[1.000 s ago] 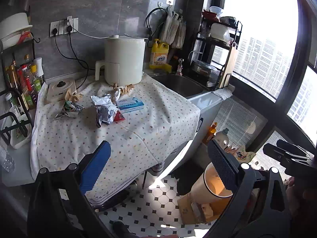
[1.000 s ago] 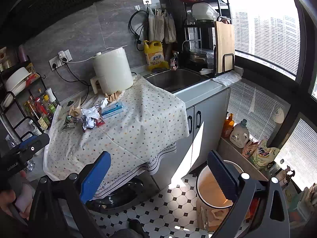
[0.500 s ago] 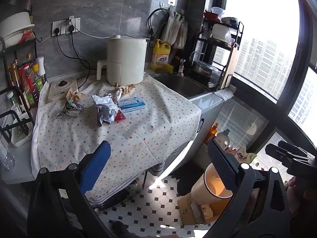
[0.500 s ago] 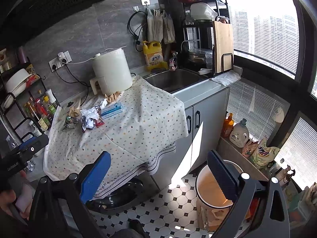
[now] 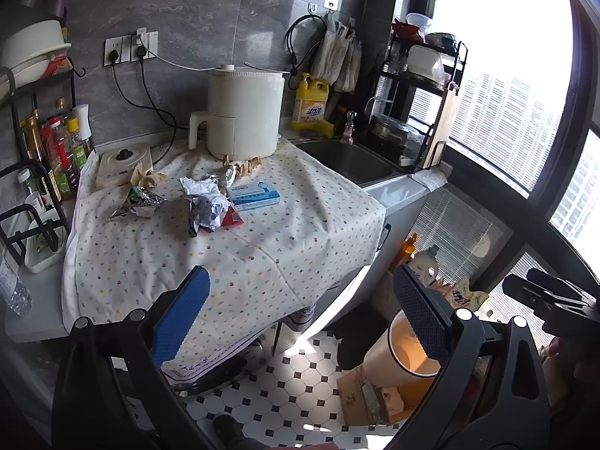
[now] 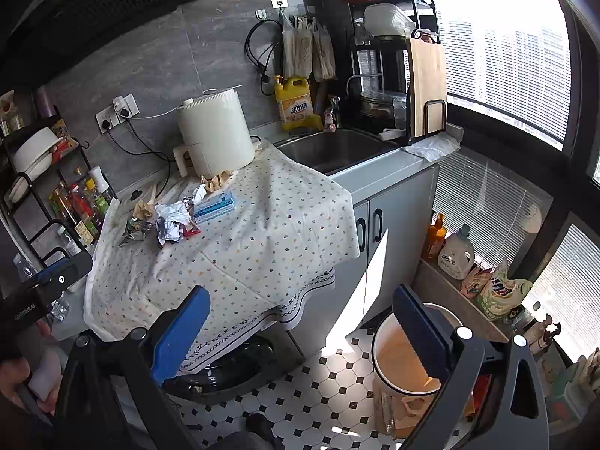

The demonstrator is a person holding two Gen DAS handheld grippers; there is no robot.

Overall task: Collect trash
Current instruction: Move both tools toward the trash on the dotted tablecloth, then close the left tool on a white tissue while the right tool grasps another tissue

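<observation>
My left gripper [image 5: 300, 315] and right gripper [image 6: 300, 332] both hang spread wide and empty before the dotted tablecloth [image 5: 262, 240], where crumpled wrappers [image 5: 206, 206] lie beside a blue box [image 5: 255, 195], the bin [image 6: 405, 352] on the floor.

Both black two-finger grippers with blue pads, left [image 5: 300, 315] and right [image 6: 300, 330], hang in the air, jaws spread wide, holding nothing.

Dotted white tablecloth [image 5: 262, 232]; blue box [image 5: 254, 195]; yellow bottle [image 5: 310, 107].
</observation>
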